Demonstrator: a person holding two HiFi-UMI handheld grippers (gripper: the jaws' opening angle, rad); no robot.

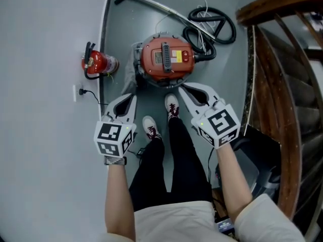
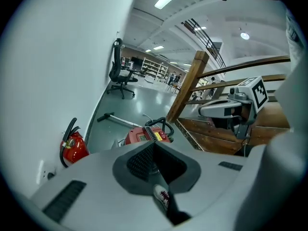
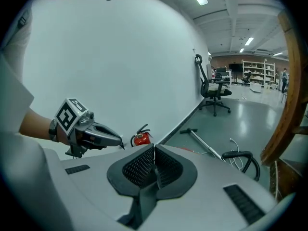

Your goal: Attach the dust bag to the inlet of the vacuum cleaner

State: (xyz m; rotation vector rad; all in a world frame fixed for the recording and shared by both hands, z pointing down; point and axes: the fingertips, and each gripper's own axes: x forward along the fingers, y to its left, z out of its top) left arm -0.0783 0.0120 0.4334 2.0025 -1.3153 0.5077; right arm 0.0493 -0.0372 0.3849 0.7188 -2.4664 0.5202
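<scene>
Head view is showing the red vacuum cleaner (image 1: 166, 59) sitting on the grey floor just ahead of the person's shoes (image 1: 150, 126), lid on, so the inlet isn't showing; a pale crinkly sheet (image 1: 132, 64) is lying against its left side, and I can't tell if that's the dust bag or just plastic wrap; both tools are hanging above the floor with nothing in them, the left gripper (image 1: 130, 98) clenched with its pads meeting, the right gripper (image 1: 187, 89) clamped on air too; I'm guessing a dust bag is going to be light, floppy and easy to tear, so I'd be pinching it by the stiff collar around its opening, not the body; the black hose (image 1: 212, 26) is coiling just behind the vacuum on the right with the wand (image 1: 156, 4) lying beyond it, a fire extinguisher (image 1: 98, 63) is standing by the wall on the left, and the wooden stair railing (image 1: 282, 59) is crowding the right side; the hose looks likeliest to be getting in the way.
</scene>
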